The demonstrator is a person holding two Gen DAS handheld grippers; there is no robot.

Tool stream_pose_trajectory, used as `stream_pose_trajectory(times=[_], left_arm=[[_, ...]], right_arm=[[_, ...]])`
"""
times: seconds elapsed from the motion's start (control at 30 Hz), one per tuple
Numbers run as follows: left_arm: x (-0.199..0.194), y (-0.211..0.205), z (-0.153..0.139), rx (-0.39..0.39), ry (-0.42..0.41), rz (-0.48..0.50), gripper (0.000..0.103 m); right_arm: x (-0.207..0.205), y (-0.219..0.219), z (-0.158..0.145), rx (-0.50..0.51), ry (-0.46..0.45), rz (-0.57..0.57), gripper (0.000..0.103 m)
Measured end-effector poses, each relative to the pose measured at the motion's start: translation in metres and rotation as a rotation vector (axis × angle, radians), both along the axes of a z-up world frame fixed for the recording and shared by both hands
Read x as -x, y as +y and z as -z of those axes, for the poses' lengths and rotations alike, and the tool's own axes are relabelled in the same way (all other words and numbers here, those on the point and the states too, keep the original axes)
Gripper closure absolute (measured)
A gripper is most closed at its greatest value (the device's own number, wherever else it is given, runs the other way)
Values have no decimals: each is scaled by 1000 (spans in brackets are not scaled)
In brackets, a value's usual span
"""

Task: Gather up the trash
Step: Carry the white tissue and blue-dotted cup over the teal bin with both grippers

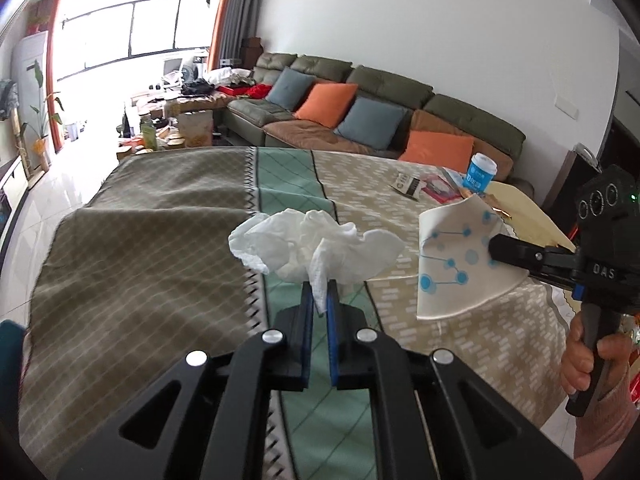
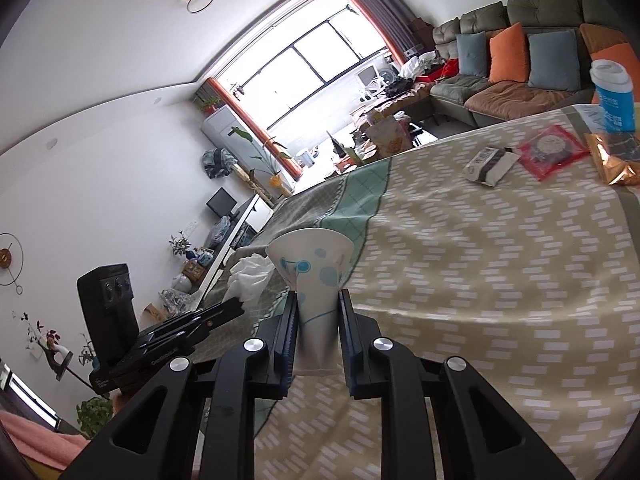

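Home living room, sofa point(image 1: 360, 92), cushions point(image 1: 326, 104)

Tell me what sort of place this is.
Most likely a home living room: a long sofa with cushions, a big curtained window, and a cloth-covered table strewn with wrappers.

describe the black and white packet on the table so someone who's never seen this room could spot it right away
Start at the table covered in a patterned cloth and go to the far corner where the blue and white cup stands. Among the litter near it, the packet lies flat, nearest the green stripe. It is black and white, while its neighbours are a red wrapper and a gold bag.
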State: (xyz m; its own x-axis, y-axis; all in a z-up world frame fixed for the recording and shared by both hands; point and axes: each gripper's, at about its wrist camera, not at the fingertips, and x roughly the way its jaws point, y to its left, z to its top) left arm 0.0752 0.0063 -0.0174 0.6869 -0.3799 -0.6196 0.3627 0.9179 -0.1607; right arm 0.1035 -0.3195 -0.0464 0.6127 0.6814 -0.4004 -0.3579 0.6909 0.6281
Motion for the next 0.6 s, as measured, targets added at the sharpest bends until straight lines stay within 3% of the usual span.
stream_pose_trajectory(times=[0.6], left_arm=[[41, 57, -6, -6, -31, -115, 95]], right_arm=[[-5, 51, -1, -18, 6, -104, 83]])
